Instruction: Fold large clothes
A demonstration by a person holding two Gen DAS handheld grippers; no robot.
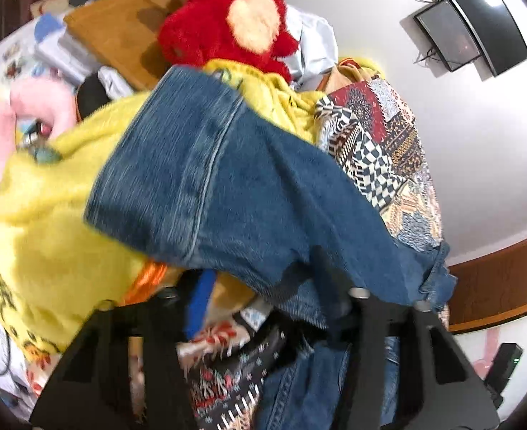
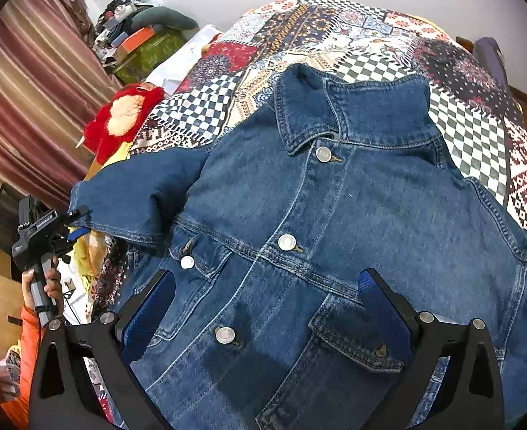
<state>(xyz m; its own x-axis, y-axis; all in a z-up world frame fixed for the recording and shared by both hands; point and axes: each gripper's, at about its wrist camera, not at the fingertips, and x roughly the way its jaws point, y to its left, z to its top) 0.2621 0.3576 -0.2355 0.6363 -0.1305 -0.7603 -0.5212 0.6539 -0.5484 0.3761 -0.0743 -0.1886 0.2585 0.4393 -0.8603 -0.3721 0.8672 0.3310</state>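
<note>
The dark blue denim jacket [image 2: 317, 233] lies front-up and buttoned on the patchwork-print bedspread [image 2: 371, 36]. It sits directly under and between the jaws of the right gripper [image 2: 267, 297], which stand wide with nothing clamped, their blue pads over the two flapped chest pockets. The jacket's short sleeve [image 1: 206, 179] runs out ahead of the left gripper [image 2: 75, 220]; its tip sits at the cuff edge in the right wrist view. Its own view is blurred, so I cannot tell whether those narrow jaws pinch the hem.

The denim is stiff and heavy, with thick seams and round metal buttons [image 2: 287, 242]. A shallow bite on the cuff could probably slip, letting the sleeve spring back flat. Dragging it may also snag the fluffy yellow blanket [image 1: 48, 222] beyond the sleeve, or rumple the bedspread.
</note>
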